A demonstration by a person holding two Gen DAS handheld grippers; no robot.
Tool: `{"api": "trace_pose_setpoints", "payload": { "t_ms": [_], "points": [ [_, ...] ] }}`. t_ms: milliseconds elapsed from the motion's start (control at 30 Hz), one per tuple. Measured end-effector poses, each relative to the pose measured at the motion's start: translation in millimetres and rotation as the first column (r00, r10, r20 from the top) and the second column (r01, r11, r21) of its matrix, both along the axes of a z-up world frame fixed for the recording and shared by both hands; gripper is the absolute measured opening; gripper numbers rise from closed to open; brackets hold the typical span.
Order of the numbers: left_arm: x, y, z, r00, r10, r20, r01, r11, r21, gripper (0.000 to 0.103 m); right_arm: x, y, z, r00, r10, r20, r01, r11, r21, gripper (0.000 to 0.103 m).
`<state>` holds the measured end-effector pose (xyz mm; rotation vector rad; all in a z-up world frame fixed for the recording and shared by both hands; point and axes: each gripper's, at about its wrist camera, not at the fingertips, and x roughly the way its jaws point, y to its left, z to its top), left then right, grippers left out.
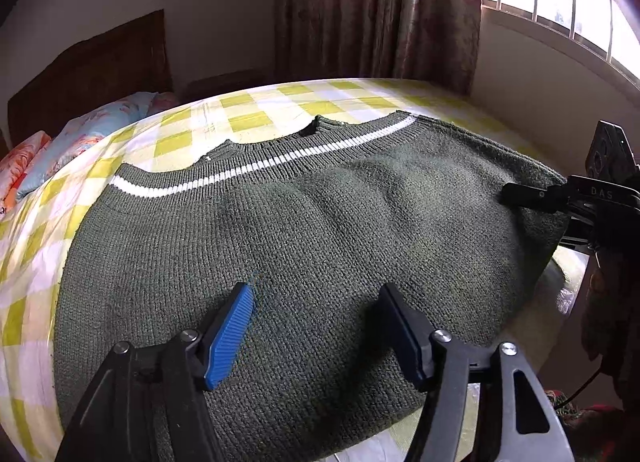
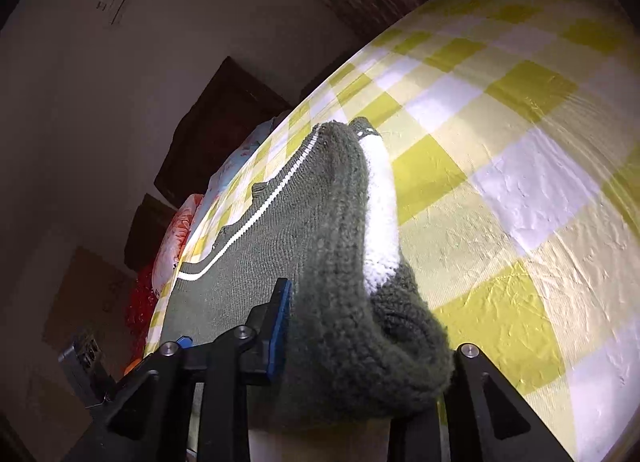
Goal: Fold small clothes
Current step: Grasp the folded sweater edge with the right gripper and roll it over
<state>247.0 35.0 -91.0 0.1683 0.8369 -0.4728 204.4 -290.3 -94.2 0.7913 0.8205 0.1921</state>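
Bed (image 1: 256,101) fills the frame; green sweater (image 1: 304,229) lies flat across centre. Right tool (image 2: 360,326) clenched on sweater edge, bunched. Left tool (image 1: 316,326) released, hovering over lower-centre knit. Advice: left should pinch the matching edge, then lift both evenly to fold.

The left gripper (image 1: 316,298) hovers above the sweater's (image 1: 280,229) near edge, fingers spread wide. The right gripper (image 2: 360,326) is clamped on the sweater's bunched side edge.
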Motion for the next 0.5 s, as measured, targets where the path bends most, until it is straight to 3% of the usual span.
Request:
{"api": "trace_pose_setpoints", "payload": {
  "t_ms": [33,67,100,167,267,400,500],
  "points": [
    [0,2,0,1.0,-0.001,-0.004,0.001,1.0,0.0,0.071,0,-1,-1,1.0,-0.001,-0.007,0.001,1.0,0.004,0.019],
    [-1,3,1,1.0,0.0,-0.009,0.0,1.0,-0.001,0.073,0,-2,-2,1.0,-0.002,-0.014,0.002,1.0,0.004,0.055],
    [-2,4,1,1.0,0.0,-0.017,0.0,1.0,-0.001,0.075,0,-2,-3,1.0,-0.002,-0.018,0.002,1.0,0.0,0.066],
    [-4,5,1,1.0,-0.005,-0.023,0.005,1.0,0.007,0.078,0,-1,-3,1.0,0.003,-0.012,-0.003,1.0,-0.018,0.068],
    [-12,3,-1,0.999,-0.02,-0.028,0.021,0.999,0.04,0.084,2,3,-4,1.0,0.007,-0.011,-0.007,1.0,-0.03,0.1],
    [-27,-12,-9,0.998,-0.055,0.018,0.051,0.984,0.17,0.091,2,4,-4,1.0,0.011,-0.004,-0.011,0.999,-0.039,0.103],
    [-28,-10,-9,0.999,-0.042,0.022,0.038,0.986,0.16,0.091,2,4,-5,1.0,0.012,-0.004,-0.012,0.999,-0.039,0.103]
  ]
}}
